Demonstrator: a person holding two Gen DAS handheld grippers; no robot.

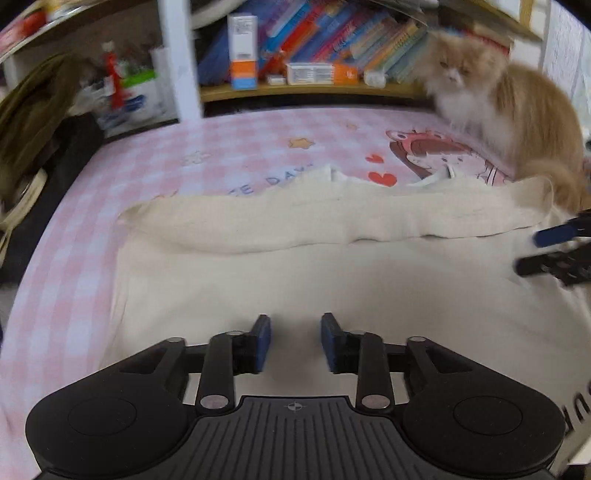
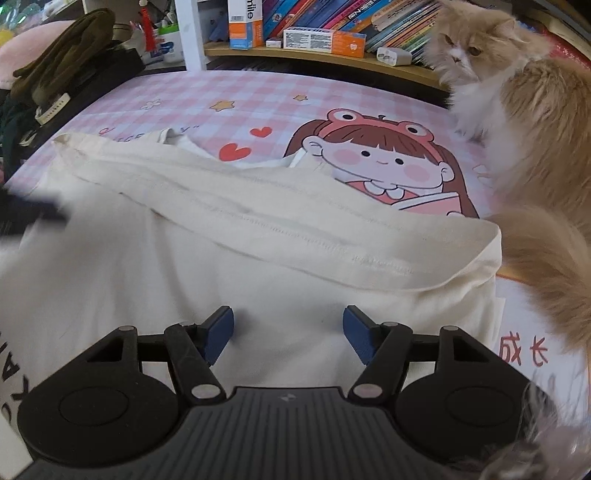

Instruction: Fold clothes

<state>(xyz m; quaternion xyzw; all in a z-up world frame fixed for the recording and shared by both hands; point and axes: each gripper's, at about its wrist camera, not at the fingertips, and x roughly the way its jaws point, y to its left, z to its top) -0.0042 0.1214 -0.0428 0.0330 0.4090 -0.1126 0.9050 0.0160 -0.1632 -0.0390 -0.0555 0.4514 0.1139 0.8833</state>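
Cream garment (image 2: pixel 229 258) lies spread on the bed (image 1: pixel 155 147), over a pink checked sheet with a cartoon print. We note one fold already made: the far edge is turned back toward us and forms a long doubled band (image 1: pixel 332 221) across the width of the cloth.

We find the left gripper (image 1: pixel 295 343) above the near, flat part of the garment, its fingers narrowly apart with nothing between them. The right gripper (image 2: pixel 288 332) hovers likewise over the near cloth, fingers set wide and empty. Neither grips fabric. In the left wrist view the right gripper shows at the right edge, blurred; we cannot tell from there whether it touches the cloth.

We judge the step in hand to be a re-grip between folds. The next move calls for each gripper to come down on a side or near edge, pinch both layers cleanly, and carry that edge over the band without dragging the first fold loose.

We record one hazard: a long-haired cat (image 2: pixel 517 110) sits on the bed just beside the garment's right end, its tail (image 2: pixel 546 266) close against the cloth there. A shelf of books (image 2: pixel 351 18) stands behind.
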